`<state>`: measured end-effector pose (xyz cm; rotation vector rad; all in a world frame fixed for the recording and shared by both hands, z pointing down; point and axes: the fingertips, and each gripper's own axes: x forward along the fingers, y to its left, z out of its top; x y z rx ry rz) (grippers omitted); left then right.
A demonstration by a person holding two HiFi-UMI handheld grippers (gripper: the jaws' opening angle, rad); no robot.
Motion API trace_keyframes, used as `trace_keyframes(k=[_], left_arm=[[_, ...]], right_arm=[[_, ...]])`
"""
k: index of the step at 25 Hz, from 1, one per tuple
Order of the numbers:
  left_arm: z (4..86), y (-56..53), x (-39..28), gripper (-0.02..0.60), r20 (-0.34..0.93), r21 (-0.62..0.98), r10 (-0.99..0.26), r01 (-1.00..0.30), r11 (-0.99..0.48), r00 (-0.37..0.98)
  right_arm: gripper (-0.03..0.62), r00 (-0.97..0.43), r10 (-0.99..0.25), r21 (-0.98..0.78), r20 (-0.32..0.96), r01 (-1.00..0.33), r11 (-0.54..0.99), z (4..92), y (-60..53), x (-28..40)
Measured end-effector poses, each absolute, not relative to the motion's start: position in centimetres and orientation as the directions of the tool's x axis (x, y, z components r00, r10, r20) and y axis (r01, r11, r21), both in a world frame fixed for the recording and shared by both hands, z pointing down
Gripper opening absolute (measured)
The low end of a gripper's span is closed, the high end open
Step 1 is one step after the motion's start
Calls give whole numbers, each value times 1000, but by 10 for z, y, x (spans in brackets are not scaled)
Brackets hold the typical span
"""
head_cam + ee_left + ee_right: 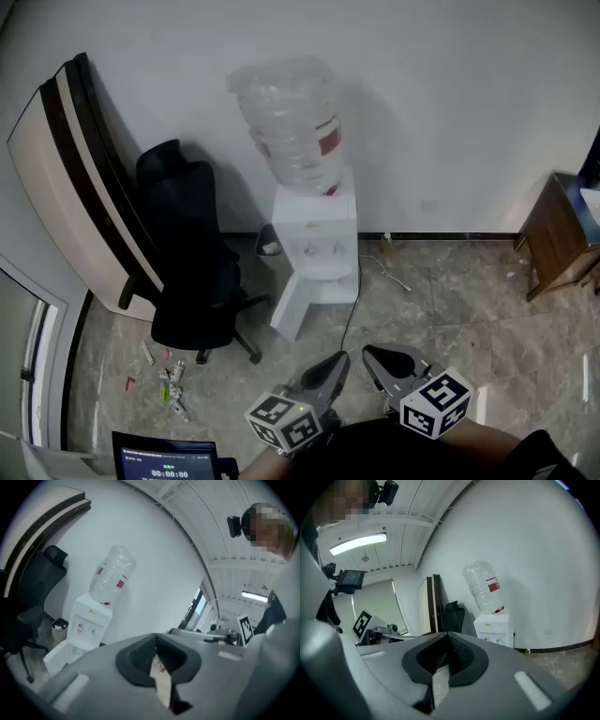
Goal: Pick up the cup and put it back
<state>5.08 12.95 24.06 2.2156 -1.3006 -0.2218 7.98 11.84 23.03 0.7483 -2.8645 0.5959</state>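
Can't fix the cup for sure: a small pale thing (pixel 78 653) sits low on the front of the white water dispenser (pixel 314 244), too small to tell. Clear upturned bottle (pixel 291 122) on top of dispenser. Small dark bin (pixel 269 242) just beside it, black office chair (pixel 192 272) to its left, near the wall. Left gripper (pixel 339 361) & right gripper (pixel 370 352) held low, near each other, well apart from dispenser. Each one's fingers are together, tips touching, nothing btwn them.
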Motion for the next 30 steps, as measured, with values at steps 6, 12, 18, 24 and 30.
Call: trace_keyframes(k=[6,12,18,24,30], left_arm=[[239,128,53,4,133,536,-845,-755,-378,517],[241,127,54,3,138,544,-844,-752,-373,518],[242,127,60,5,141,542,-843,-754,-373,518],[245,120,75,3,144,552,-843,-749,-366,518],[249,107,110,4,153,557,-839,-747,-364,523]], right_arm=[[6,-869,-444,-344,218,-494,798,230,118,81],[7,-867,-453,-345,207,-498,796,229,117,84],[8,-863,-457,-344,217,-505,791,232,116,90],[8,-862,-455,-351,225,-507,787,234,109,105],[8,-861,-456,-359,226,-509,782,237,94,138]])
